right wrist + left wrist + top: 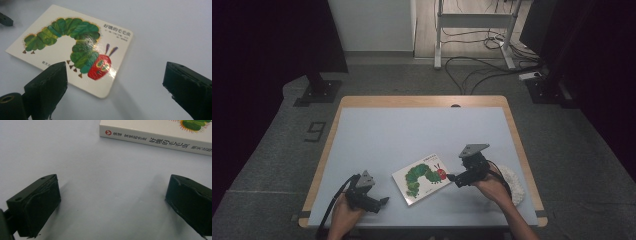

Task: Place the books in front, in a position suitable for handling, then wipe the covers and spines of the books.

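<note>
I had both grippers, left point(384, 201) and right point(451, 177), gaping empty beside the caterpillar board book point(422, 177), approaching; next I judged a corner pinch necessary.

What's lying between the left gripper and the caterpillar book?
Nothing: bare table separates the open left gripper from the book in the left gripper view.

We saw a white fluffy cloth point(515, 184) lying at the counter's point(412, 135) right edge near the front corner; beyond the far edge, cables point(477, 70) trailed across the floor point(272, 150).
</note>
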`<state>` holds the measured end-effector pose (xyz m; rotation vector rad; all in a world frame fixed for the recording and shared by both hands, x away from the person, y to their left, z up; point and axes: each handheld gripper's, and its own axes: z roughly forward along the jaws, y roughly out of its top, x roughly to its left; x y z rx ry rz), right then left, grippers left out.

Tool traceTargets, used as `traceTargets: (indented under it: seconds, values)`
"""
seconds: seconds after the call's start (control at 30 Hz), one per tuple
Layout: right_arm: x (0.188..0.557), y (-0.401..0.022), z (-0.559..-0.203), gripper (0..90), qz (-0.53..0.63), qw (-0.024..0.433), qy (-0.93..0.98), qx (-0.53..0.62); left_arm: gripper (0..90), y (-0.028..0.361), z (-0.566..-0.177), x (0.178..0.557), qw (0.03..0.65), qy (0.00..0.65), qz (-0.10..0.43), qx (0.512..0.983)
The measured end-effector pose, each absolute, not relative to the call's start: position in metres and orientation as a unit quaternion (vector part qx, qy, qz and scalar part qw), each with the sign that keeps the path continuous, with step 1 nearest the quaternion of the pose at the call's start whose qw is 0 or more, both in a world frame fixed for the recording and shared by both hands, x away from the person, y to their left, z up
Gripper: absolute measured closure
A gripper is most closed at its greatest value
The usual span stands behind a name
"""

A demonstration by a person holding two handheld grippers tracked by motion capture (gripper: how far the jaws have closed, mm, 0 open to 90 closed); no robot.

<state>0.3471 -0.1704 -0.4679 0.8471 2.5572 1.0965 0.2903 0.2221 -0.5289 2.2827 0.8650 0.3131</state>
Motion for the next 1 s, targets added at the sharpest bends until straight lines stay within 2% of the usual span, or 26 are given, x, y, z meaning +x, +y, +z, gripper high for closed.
traceTargets:
  seconds: [0.63, 1.0]
  values:
    - [0.322, -0.231, -0.458, 5.2, 0.345, 0.163, 0.859, 0.341, 0.0, 0.222, -0.529, 0.290, 0.334, 0.332, 0.121, 0.874]
    - [0.307, -0.267, -0.458, 4.0, 0.338, 0.175, 0.847, 0.372, 0.0, 0.222, -0.529, 0.290, 0.334, 0.332, 0.121, 0.874]
